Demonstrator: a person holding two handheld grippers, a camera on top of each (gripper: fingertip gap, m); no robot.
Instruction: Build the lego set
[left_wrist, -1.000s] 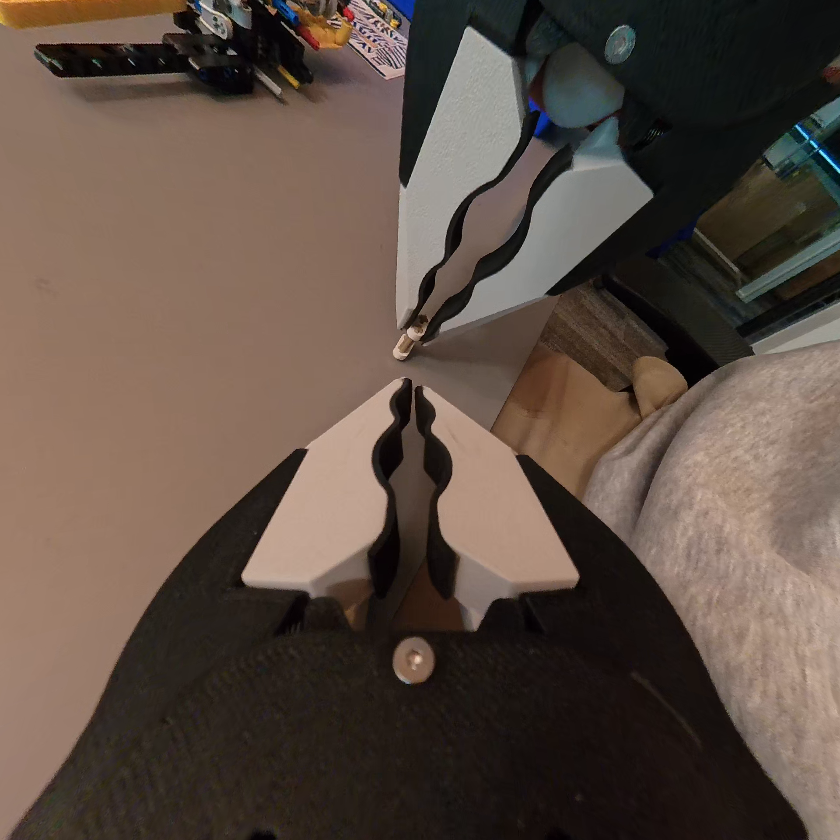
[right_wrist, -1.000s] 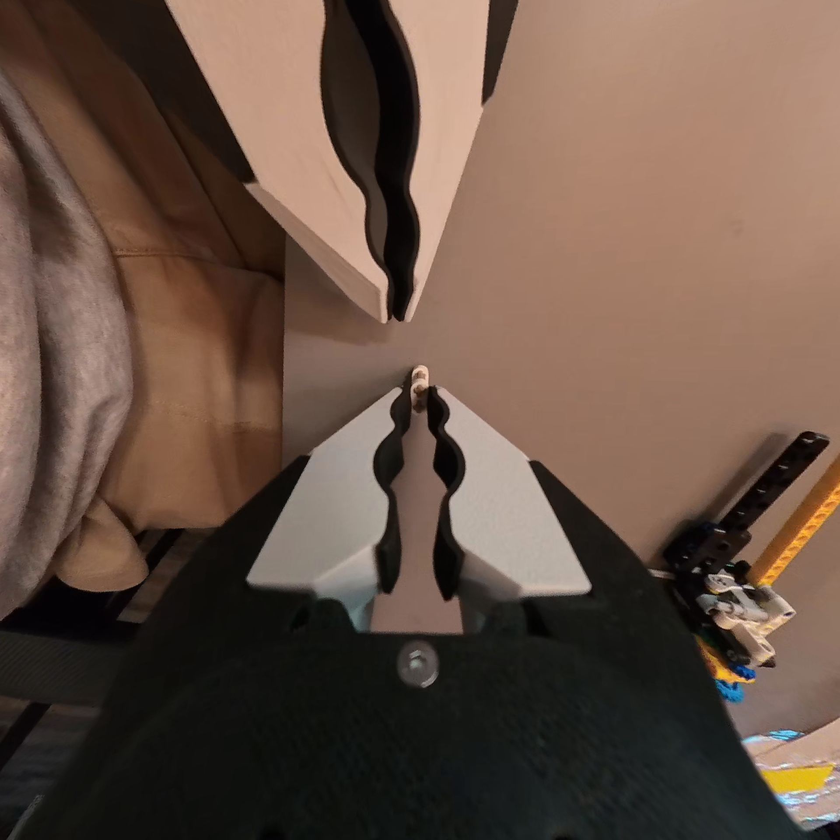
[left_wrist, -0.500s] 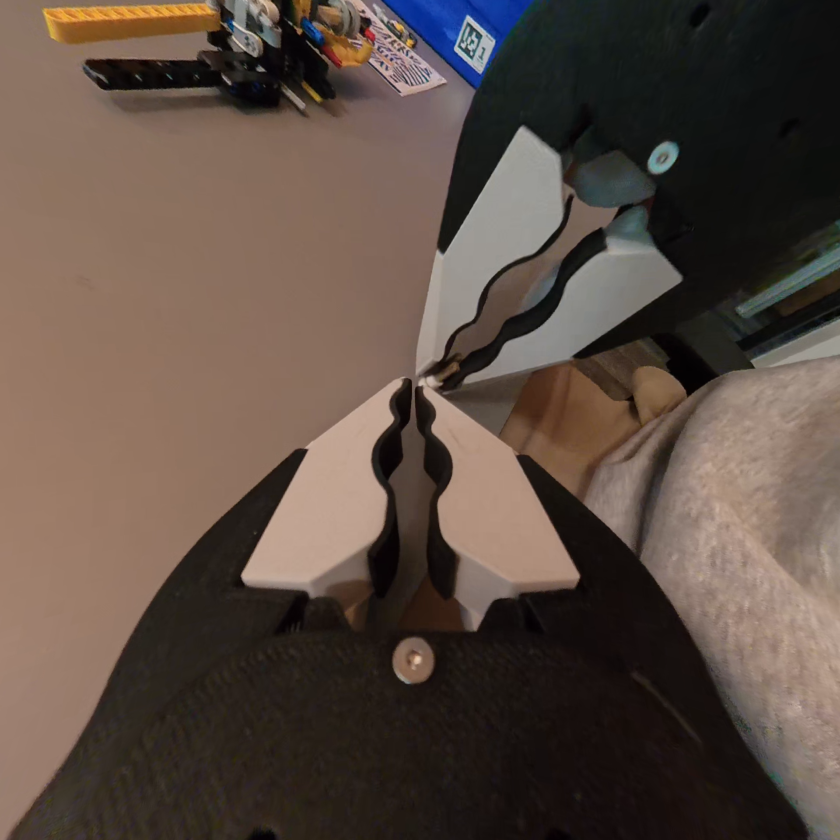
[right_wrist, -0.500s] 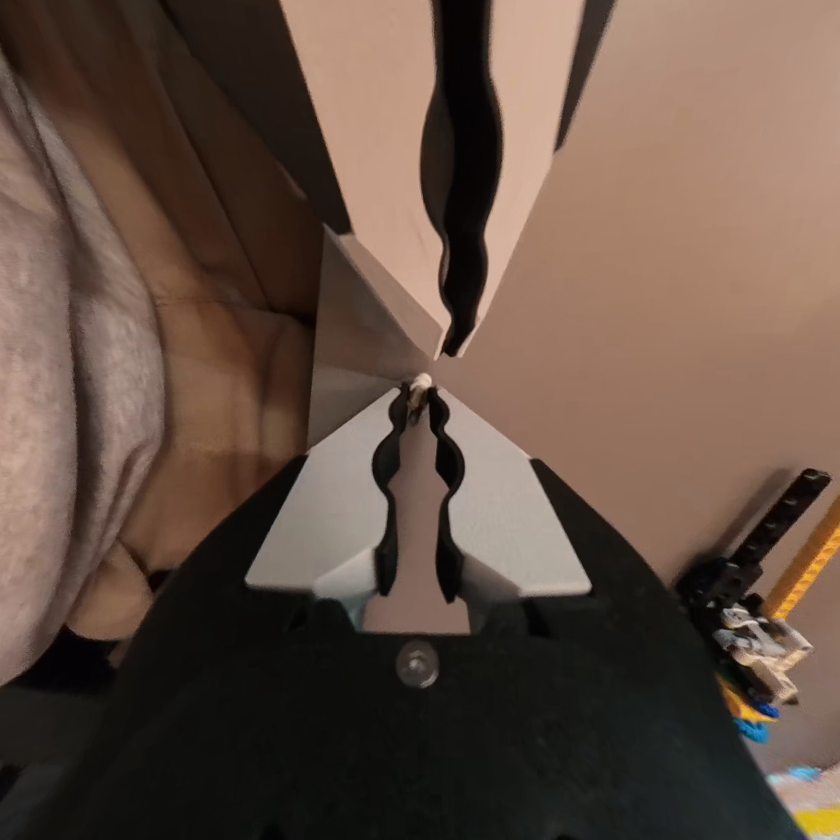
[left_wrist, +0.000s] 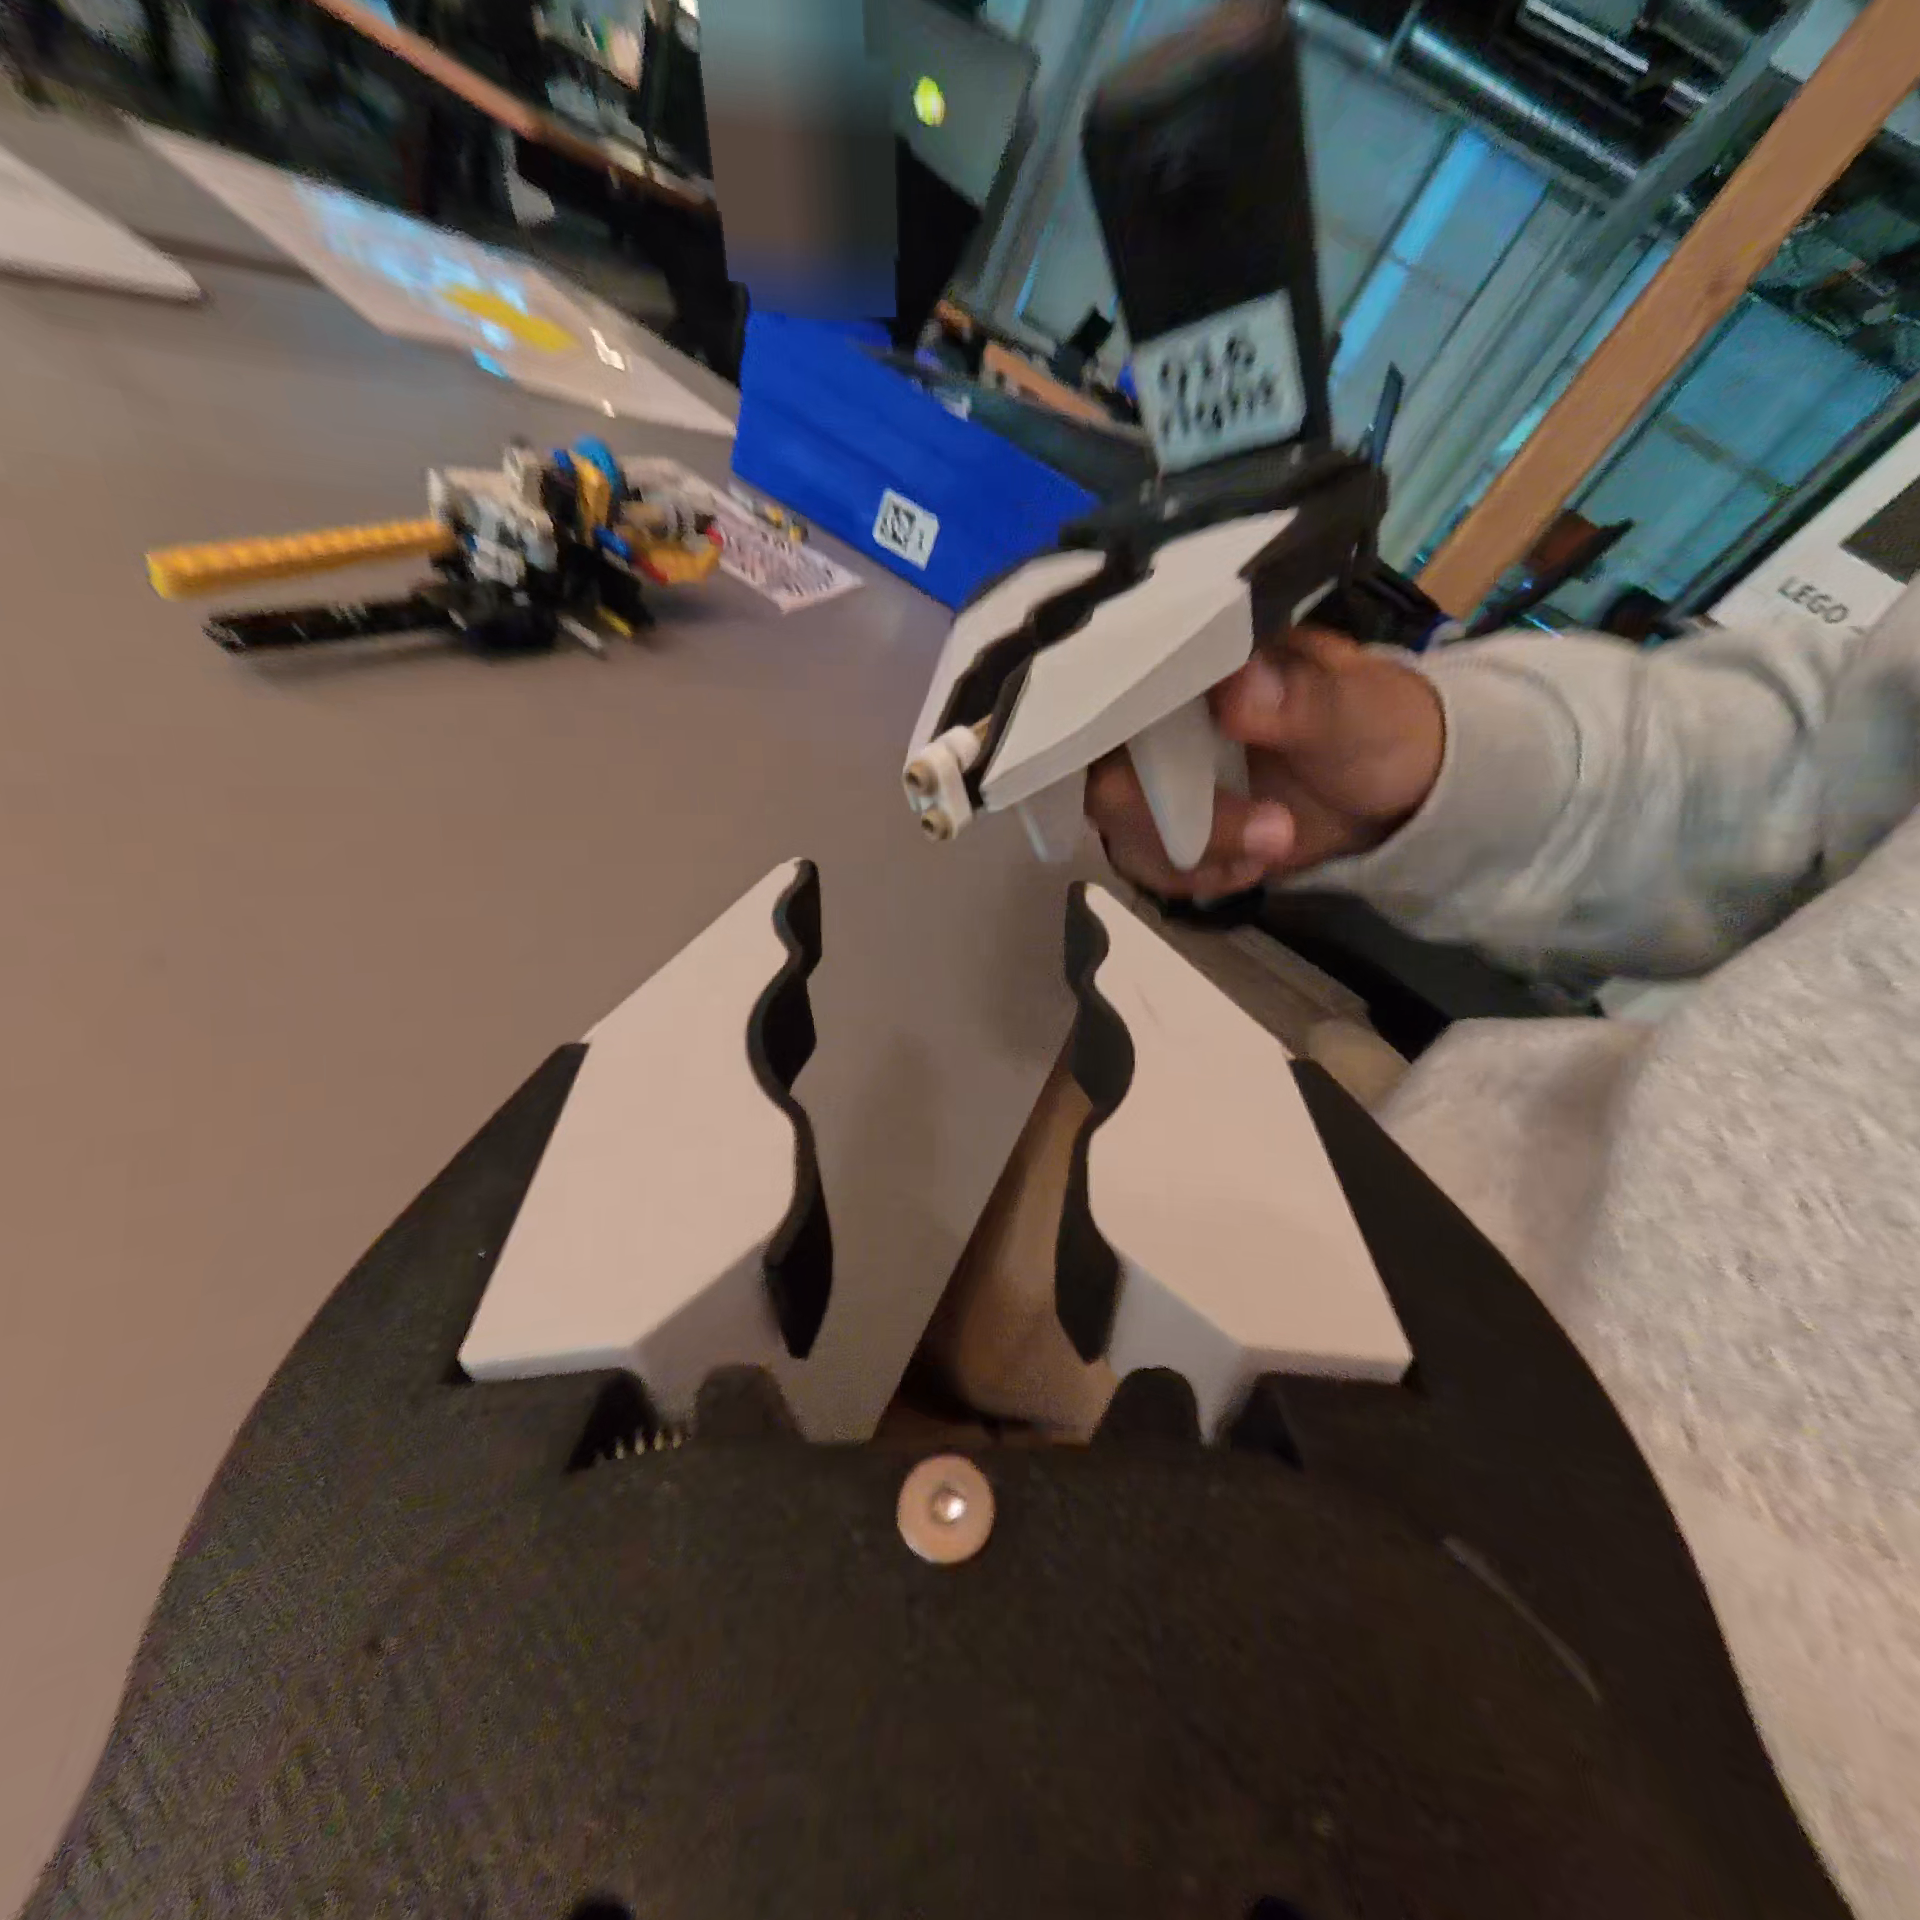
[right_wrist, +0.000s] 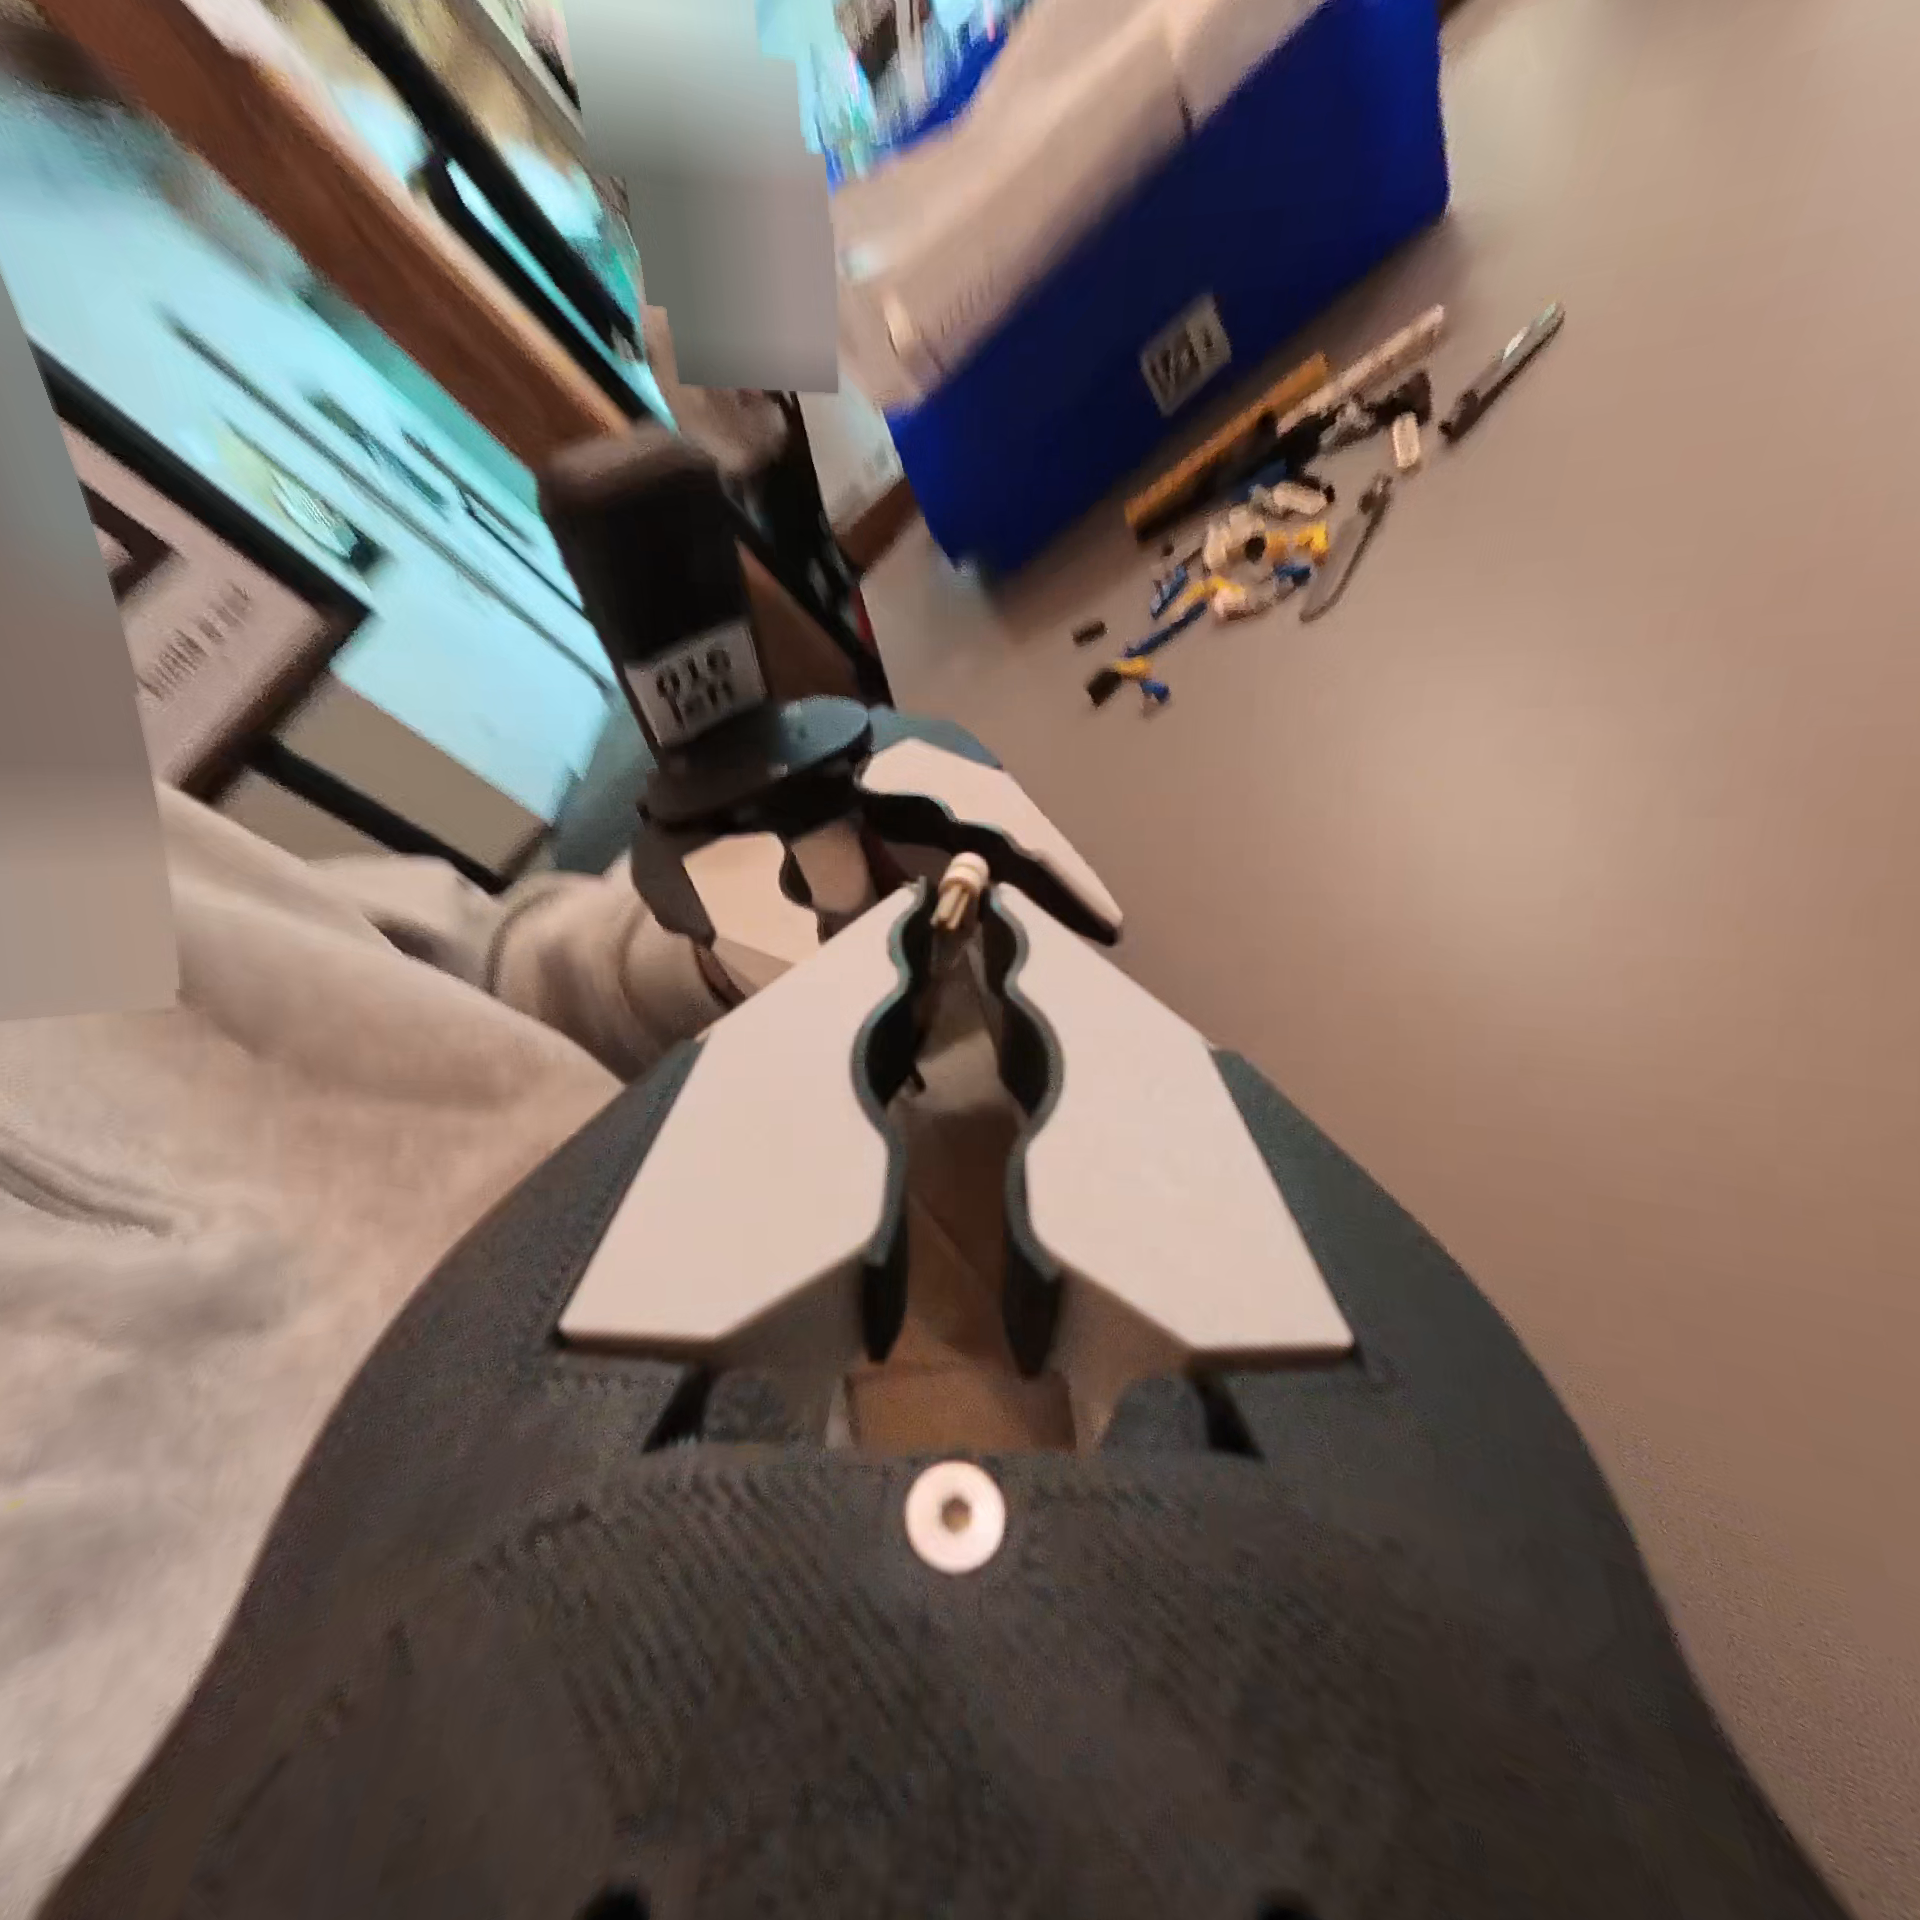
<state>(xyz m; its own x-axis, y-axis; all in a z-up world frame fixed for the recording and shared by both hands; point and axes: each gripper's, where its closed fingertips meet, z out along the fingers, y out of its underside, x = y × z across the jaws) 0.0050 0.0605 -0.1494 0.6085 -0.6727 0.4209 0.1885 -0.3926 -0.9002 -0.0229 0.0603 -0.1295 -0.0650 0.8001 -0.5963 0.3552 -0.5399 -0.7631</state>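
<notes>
My right gripper (right_wrist: 956, 904) is shut on a small white Lego piece (right_wrist: 961, 883) that sticks out past its tips. In the left wrist view the right gripper (left_wrist: 951, 790) is held in a hand above the grey table, with the white piece (left_wrist: 935, 795) at its tip. My left gripper (left_wrist: 940, 883) is open and empty, just below and in front of that piece, apart from it. One of its fingers (right_wrist: 997, 821) shows beyond the right gripper. The partly built Lego model (left_wrist: 499, 561), with a yellow beam and a black beam, lies far back on the table.
A blue bin (left_wrist: 883, 468) stands behind the model and also shows in the right wrist view (right_wrist: 1195, 312). Several loose Lego pieces (right_wrist: 1247, 540) lie next to it. Paper sheets (left_wrist: 436, 270) lie at the back. A person's grey sleeve (left_wrist: 1610, 769) and body are on the right.
My left gripper has opened and drawn back from the right gripper's tip. Both grippers have tilted up, so the room now shows. The right gripper still holds the white piece.
</notes>
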